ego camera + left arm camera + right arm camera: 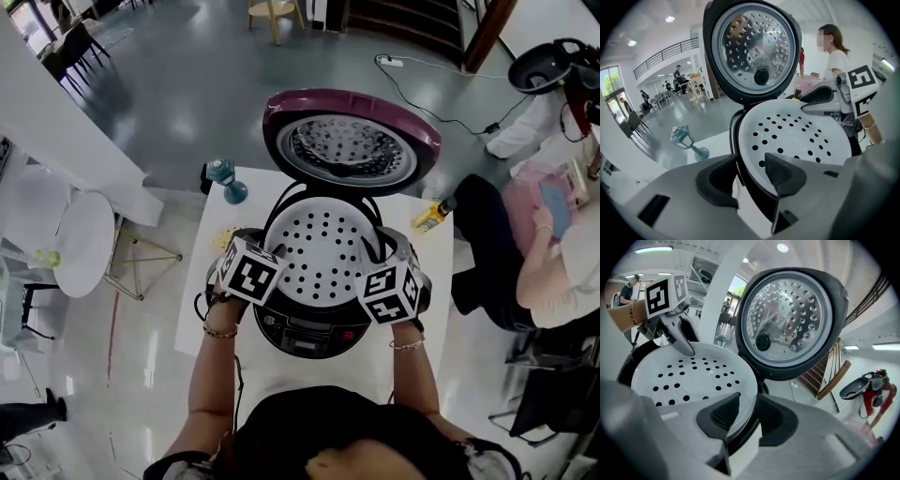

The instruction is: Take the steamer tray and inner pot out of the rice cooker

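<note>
The rice cooker [309, 333] stands open on a white table, its purple lid [349, 141] tipped up at the back. The white perforated steamer tray [323, 248] sits in its mouth and hides the inner pot. My left gripper [272, 251] straddles the tray's left rim [740, 154]: one pad rests over the tray and the other stands outside with a gap showing, so it is open [750, 173]. My right gripper [380, 253] straddles the right rim, where its jaws [747, 416] are shut on the tray's edge [750, 404].
A teal lantern ornament [228, 180] stands on the table's [211, 319] far left corner and a yellow item [429, 217] at its far right. A person [553, 253] sits to the right. A round white table [82, 242] is at the left.
</note>
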Demonstrator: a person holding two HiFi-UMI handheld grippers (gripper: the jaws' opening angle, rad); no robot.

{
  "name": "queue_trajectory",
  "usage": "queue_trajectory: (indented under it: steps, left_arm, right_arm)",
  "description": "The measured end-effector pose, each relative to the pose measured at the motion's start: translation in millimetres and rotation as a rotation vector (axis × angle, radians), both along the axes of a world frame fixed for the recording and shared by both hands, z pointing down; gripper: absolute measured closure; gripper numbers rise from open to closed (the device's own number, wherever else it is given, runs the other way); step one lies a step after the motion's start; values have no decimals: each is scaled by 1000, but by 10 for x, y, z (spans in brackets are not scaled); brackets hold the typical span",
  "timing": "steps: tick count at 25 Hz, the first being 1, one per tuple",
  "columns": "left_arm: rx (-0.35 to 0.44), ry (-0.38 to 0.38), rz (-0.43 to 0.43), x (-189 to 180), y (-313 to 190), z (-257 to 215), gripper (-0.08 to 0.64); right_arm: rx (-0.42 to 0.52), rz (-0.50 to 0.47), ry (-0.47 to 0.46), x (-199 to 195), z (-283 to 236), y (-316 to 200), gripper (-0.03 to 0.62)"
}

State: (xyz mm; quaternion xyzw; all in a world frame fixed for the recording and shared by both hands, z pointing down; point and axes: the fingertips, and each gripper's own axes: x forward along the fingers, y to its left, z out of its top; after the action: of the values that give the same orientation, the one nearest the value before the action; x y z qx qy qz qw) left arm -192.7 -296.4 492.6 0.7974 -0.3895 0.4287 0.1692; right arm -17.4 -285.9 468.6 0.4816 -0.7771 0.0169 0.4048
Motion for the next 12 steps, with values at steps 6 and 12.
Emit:
queue_trajectory:
  steps: [6, 12]
  left_arm:
    - [88, 82, -31, 50, 0, -284, 426]
    - [124, 106, -64, 39, 13, -376, 446]
  right_arm:
    - [90, 54, -90, 56, -251, 18, 498]
    - [154, 99, -233, 84, -466, 58, 516]
